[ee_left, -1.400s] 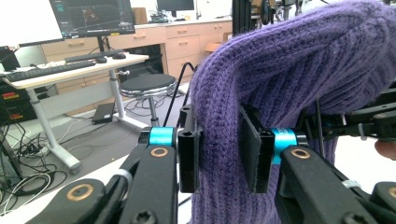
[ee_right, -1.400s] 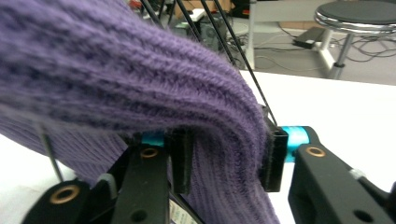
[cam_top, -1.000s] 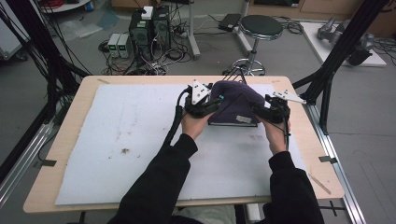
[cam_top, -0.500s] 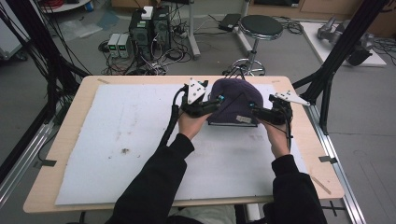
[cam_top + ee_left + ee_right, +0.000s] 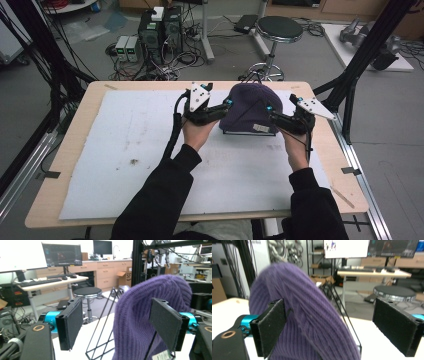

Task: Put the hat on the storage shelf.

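Purple ribbed knit hat (image 5: 248, 107) on a black wire stand (image 5: 100, 337). White mat (image 5: 125, 150) over a light wood table (image 5: 80, 115).

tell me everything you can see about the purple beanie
The purple beanie is a ribbed knit hat, soft and woolly in look, draped over a thin black wire stand so its rounded crown stands up. A small pale tag shows near its lower edge. It sits at the far middle of the table's white mat. The left gripper and right gripper flank it; their jaws have just been opening, with the knit between the pads but not pressed.
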`<state>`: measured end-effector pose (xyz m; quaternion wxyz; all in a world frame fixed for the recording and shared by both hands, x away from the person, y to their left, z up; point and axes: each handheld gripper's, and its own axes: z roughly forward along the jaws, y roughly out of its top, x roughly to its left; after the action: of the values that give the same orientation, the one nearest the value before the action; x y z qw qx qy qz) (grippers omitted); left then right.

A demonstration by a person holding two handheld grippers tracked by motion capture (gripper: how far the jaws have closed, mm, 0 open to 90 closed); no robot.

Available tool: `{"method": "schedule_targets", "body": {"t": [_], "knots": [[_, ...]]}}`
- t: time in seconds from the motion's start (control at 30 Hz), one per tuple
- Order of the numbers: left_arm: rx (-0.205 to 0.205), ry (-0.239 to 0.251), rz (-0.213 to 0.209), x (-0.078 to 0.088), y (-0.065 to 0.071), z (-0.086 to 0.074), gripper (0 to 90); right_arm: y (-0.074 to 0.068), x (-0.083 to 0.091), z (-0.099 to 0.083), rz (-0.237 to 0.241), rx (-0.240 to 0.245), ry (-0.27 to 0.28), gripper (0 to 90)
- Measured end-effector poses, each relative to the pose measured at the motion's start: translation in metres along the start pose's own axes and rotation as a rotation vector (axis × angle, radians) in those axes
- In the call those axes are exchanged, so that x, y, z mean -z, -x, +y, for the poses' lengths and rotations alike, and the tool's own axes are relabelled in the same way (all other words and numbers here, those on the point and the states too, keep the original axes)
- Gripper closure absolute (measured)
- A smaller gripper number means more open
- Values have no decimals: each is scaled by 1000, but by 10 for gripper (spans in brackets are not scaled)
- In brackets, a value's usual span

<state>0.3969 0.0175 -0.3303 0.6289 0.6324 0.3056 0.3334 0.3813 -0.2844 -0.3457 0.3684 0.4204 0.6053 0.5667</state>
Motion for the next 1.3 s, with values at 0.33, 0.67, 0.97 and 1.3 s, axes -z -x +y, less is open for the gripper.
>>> {"method": "schedule_targets", "body": {"t": [0.33,0.67,0.97,1.3], "knots": [[-30,42,59,41,-23,11,277,-2,12,5,-13,24,34,111],[-76,78,112,97,-46,18,273,-2,36,-7,-8,59,-2,110],[-99,88,120,125,-51,22,264,1,51,-16,-17,25,-27,111],[-91,91,145,149,-60,13,264,15,70,-32,-53,11,-46,111]]}}
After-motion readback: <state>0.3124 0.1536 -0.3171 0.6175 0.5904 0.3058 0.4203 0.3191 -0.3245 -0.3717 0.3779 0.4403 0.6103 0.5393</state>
